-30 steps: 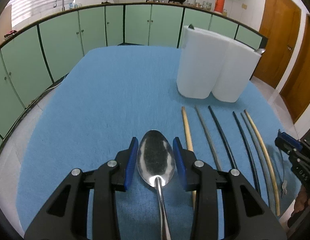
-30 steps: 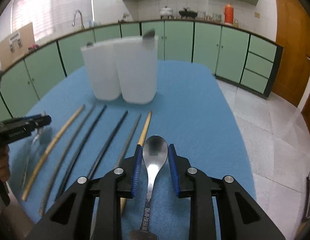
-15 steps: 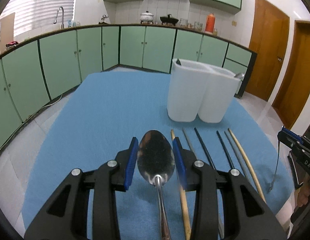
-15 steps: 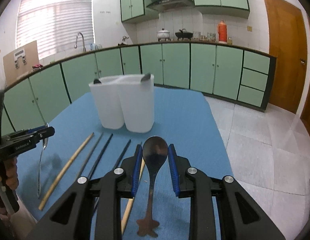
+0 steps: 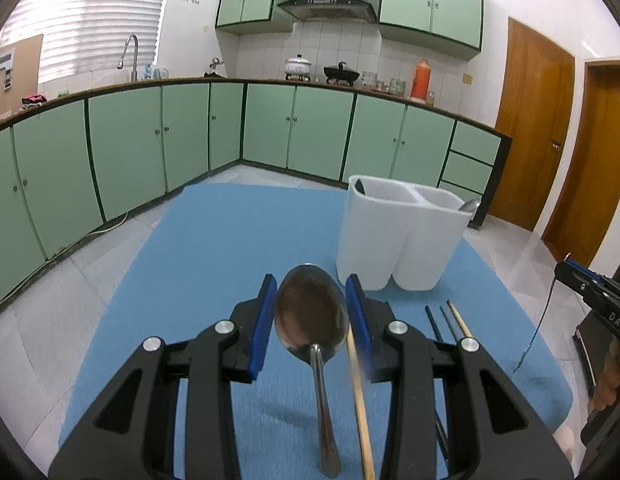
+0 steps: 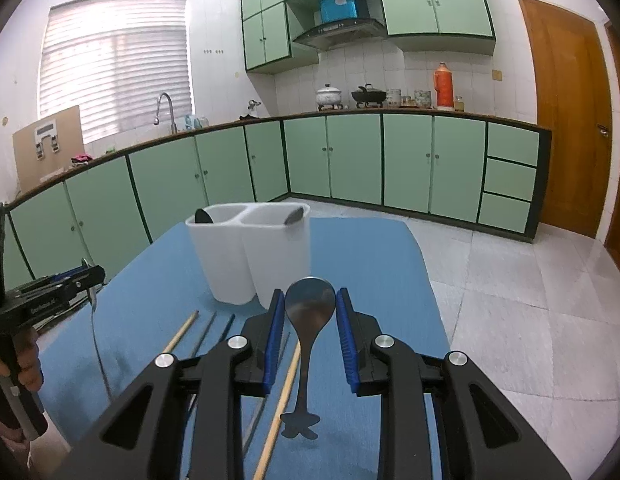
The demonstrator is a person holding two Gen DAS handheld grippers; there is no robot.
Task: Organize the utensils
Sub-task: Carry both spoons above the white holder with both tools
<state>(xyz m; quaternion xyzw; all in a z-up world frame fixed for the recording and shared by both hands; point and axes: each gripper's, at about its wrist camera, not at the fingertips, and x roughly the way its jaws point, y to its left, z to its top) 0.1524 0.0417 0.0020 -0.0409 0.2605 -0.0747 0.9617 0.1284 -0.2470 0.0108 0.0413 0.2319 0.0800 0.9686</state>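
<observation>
- Left tool (image 5: pixel 311 318): blue pads clamp the bowl of a large metal spoon (image 5: pixel 311 320), lower centre of frame; handle runs down toward the camera, clear of the table (image 5: pixel 214 248).
- Right tool (image 6: pixel 310 326): pads closed on the bowl of a smaller spoon (image 6: pixel 310 304), lower centre; handle hangs free.
- White two-compartment holder (image 6: pixel 250 256): upright on the blue table, just above the pads; each compartment holds one utensil.
- Chopsticks (image 6: pixel 182 332): flat on the table, lower left.

Plain blue tablecloth (image 5: pixel 230 248), white holder (image 5: pixel 401 240), silver spoon (image 5: pixel 310 316), mint-green cabinets (image 5: pixel 321 128) (dark-edged).
</observation>
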